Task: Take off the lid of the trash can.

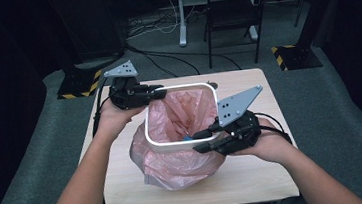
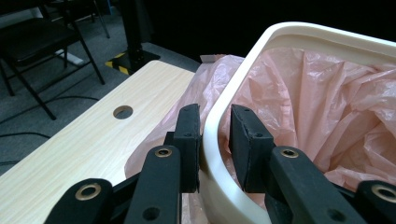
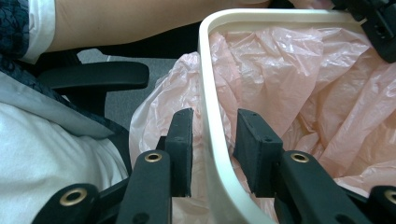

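Two black two-jaw grippers straddle the cream plastic bin rim (image 1: 183,143) lined with a pink plastic bag (image 1: 182,114) – left gripper (image 2: 215,140) at its far corner, right gripper (image 3: 212,149) at its near edge, jaws part-open, neither yet clamped – so closing both seems next.

Pink bag (image 1: 180,112), prob. cream rim (image 1: 187,87)

2 black grippers (image 1: 160,89) (image 1: 200,141) (grey 3-cornered plates, brass rivets), bare forearms.
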`<state>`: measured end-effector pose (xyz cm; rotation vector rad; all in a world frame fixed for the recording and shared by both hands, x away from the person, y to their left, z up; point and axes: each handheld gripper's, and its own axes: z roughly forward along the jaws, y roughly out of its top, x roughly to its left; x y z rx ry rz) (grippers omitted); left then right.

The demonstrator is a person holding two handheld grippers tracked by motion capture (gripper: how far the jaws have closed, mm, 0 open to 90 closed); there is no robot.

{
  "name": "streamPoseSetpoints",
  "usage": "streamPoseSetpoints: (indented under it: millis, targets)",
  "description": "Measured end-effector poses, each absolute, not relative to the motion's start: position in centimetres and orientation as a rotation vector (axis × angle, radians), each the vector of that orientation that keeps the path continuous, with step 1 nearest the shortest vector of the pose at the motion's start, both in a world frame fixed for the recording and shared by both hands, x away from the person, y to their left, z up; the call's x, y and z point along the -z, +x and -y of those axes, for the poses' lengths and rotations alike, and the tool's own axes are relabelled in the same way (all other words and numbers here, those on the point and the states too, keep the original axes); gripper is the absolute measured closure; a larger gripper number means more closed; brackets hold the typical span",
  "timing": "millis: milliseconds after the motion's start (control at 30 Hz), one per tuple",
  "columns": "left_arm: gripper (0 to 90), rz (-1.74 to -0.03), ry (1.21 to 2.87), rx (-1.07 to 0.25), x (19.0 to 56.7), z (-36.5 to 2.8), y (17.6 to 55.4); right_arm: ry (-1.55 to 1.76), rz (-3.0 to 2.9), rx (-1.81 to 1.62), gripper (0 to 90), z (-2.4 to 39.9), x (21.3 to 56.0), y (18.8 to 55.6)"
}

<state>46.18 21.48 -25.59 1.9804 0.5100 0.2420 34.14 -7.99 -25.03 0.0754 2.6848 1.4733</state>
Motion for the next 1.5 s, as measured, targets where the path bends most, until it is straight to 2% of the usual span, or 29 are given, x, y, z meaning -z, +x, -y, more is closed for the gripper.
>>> streamPoseSetpoints:
  millis: [700,1133,1500]
  targets:
    - [74.7,-0.494,1.992,-0.234,25.5,-21.6,46.4,0.017,-2.715,-1.441,78.5,7.3,25.0,34.6]
    - [74.9,-0.503,2.022,-0.238,25.2,-21.4,46.4,0.004,-2.725,-1.445,79.8,7.3,24.9,34.7]
    - [76.5,-0.540,2.095,-0.309,24.7,-20.6,45.9,0.006,-2.722,-1.440,79.7,7.3,24.9,34.6]
